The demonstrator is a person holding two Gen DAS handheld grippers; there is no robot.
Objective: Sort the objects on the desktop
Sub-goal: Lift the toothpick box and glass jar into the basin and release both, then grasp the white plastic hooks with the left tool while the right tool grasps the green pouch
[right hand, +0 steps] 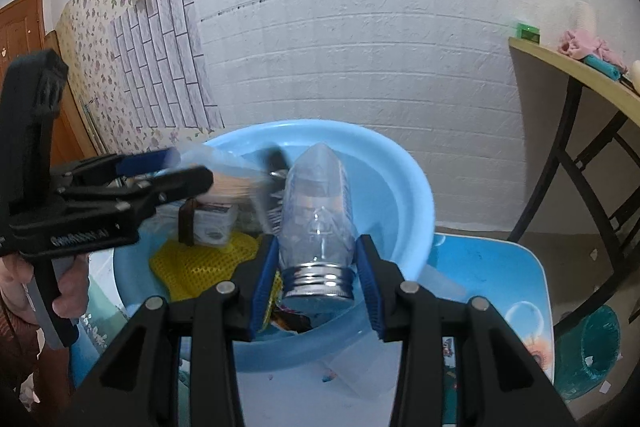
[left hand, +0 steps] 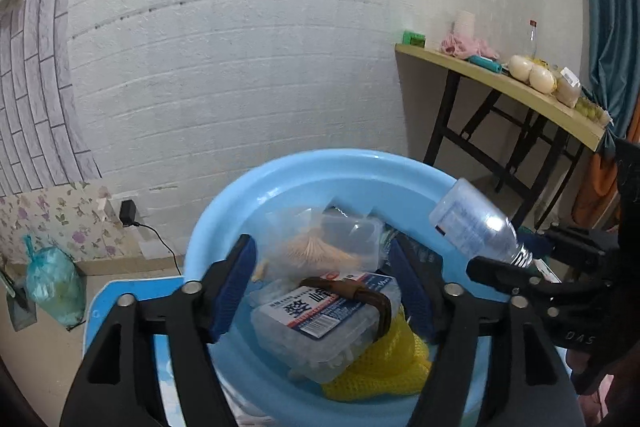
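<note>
Right gripper [right hand: 316, 279] clamps the clear bottle [right hand: 316, 211] by its threaded neck above the blue basin [right hand: 416, 187]; smooth plastic could slip out. Left gripper [left hand: 324, 291] hangs open and empty over the basin, just clear of the white box [left hand: 324, 319], which it could knock.

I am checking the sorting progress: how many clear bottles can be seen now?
1. The clear bottle is held at its threaded neck by the right tool, tilted over the blue basin. Others may lie hidden under items in the basin.

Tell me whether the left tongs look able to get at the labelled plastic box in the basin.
Probably yes: the left tongs stand open right over the labelled plastic box, though a brown strap lies across it.
</note>
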